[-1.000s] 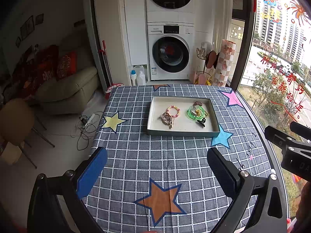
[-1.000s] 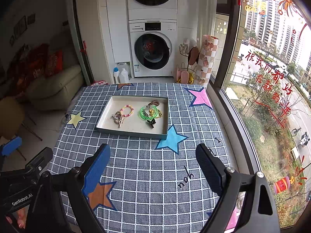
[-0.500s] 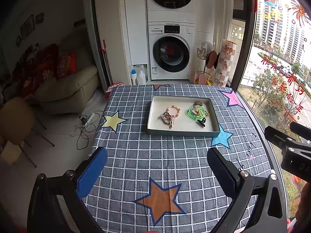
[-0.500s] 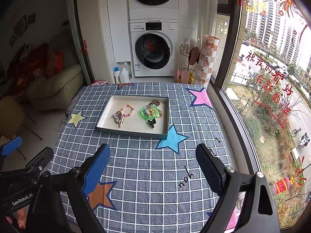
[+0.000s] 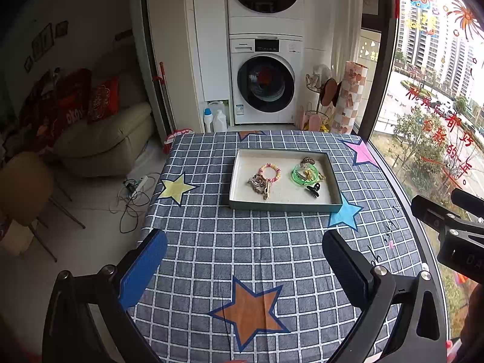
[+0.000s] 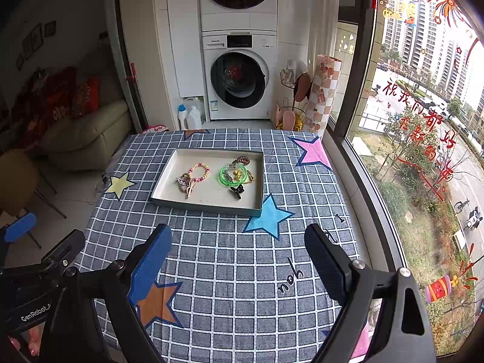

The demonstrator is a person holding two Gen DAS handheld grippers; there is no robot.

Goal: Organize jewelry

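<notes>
Holding both tools back over the near edge of the surface (image 5: 257,257), you have the left gripper (image 5: 245,263) and the right gripper (image 6: 239,257) with fingers spread wide apart and nothing between them. All the jewelry lies in the shallow tray (image 6: 211,204) at the far middle of the checked cloth — well apart from either gripper. On the tray's left sit a pink beaded bracelet (image 6: 199,171) and, touching it, a tangle of metal chain (image 6: 184,183). On the right a green bangle (image 6: 231,175) rings a few small yellow pieces, with a brown coiled piece (image 6: 241,160) just behind it and a small dark clip (image 6: 236,192) just in front.

No piece shows on the cloth outside the tray. That fits either pieces already gathered and sorted into two clusters, or a heap waiting to be sorted — you cannot settle which from here, so no step can be named with confidence.
</notes>
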